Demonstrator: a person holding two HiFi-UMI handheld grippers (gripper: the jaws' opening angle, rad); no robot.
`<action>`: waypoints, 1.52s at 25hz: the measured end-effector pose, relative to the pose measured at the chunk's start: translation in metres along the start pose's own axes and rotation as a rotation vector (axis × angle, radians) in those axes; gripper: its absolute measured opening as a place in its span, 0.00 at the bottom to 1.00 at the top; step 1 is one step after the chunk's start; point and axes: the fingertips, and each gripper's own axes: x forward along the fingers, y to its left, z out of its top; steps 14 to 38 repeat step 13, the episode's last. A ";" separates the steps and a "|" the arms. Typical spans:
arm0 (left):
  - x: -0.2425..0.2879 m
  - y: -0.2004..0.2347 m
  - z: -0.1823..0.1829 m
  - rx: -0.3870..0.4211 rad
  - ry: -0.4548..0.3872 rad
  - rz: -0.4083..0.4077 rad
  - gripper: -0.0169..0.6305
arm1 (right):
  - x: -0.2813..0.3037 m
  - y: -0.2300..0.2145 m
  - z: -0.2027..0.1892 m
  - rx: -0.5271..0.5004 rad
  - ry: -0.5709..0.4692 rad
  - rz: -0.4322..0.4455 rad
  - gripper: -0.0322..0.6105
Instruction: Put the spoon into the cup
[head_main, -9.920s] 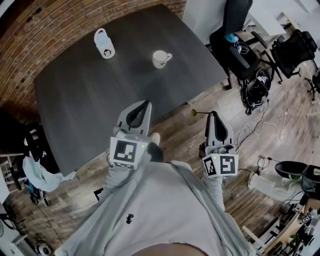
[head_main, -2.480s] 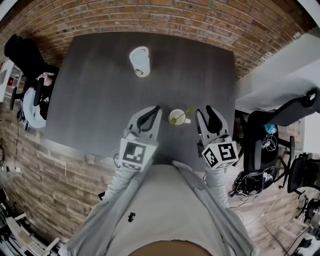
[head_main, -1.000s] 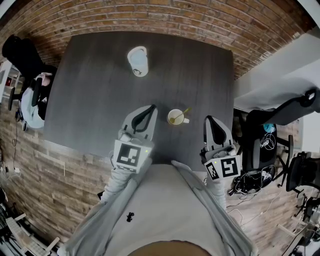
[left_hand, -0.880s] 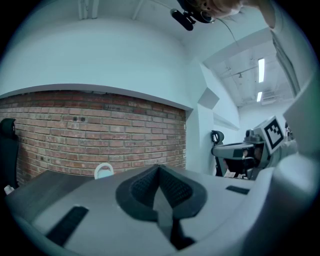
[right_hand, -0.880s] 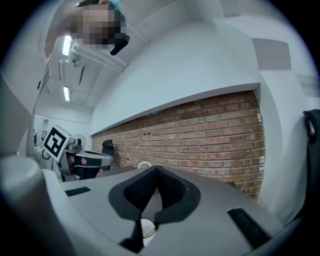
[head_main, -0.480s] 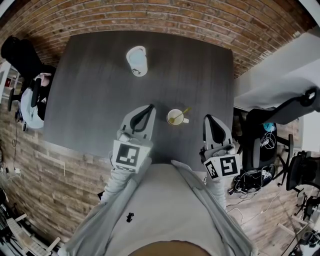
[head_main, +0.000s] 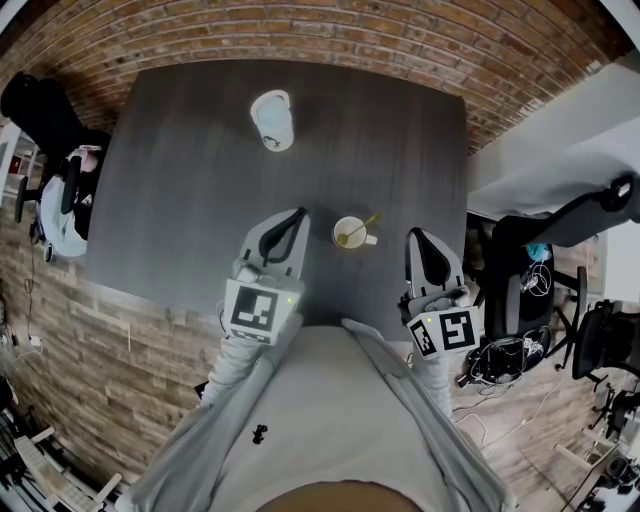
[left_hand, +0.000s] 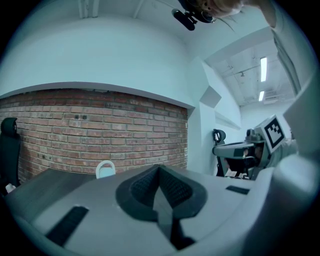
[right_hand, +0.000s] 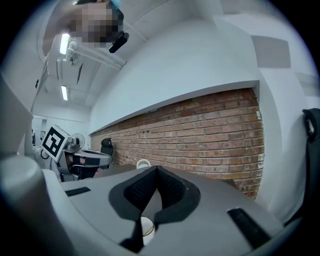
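A white cup (head_main: 350, 232) stands on the dark table (head_main: 180, 180) near its front edge. A yellow-green spoon (head_main: 368, 223) rests in it, its handle leaning out to the upper right. My left gripper (head_main: 297, 214) is just left of the cup, jaws shut and empty. My right gripper (head_main: 415, 236) is to the right of the cup, near the table's edge, also shut and empty. In the left gripper view the gripper (left_hand: 159, 169) has its jaws pressed together. In the right gripper view the gripper (right_hand: 156, 170) is shut too, and the cup (right_hand: 147, 228) peeks out below its jaws.
A white lidded jug (head_main: 272, 120) stands at the table's far side, with its handle (left_hand: 105, 169) visible in the left gripper view. A brick wall (head_main: 300, 30) runs behind the table. A black office chair (head_main: 560, 225) is on the right, another chair (head_main: 40, 105) is on the left, and cables (head_main: 500, 365) lie on the floor.
The spoon once carried in my right gripper now sits in the cup. That gripper has drawn back from the cup toward the table's edge. Over the last second neither gripper moved.
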 end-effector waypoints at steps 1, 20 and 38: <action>0.000 0.000 -0.001 0.003 0.000 -0.001 0.06 | 0.000 0.000 -0.001 -0.001 0.002 -0.001 0.08; 0.001 -0.002 -0.003 0.008 0.007 -0.008 0.06 | 0.001 -0.002 -0.005 0.018 0.005 0.010 0.08; 0.001 -0.002 -0.003 0.008 0.007 -0.008 0.06 | 0.001 -0.002 -0.005 0.018 0.005 0.010 0.08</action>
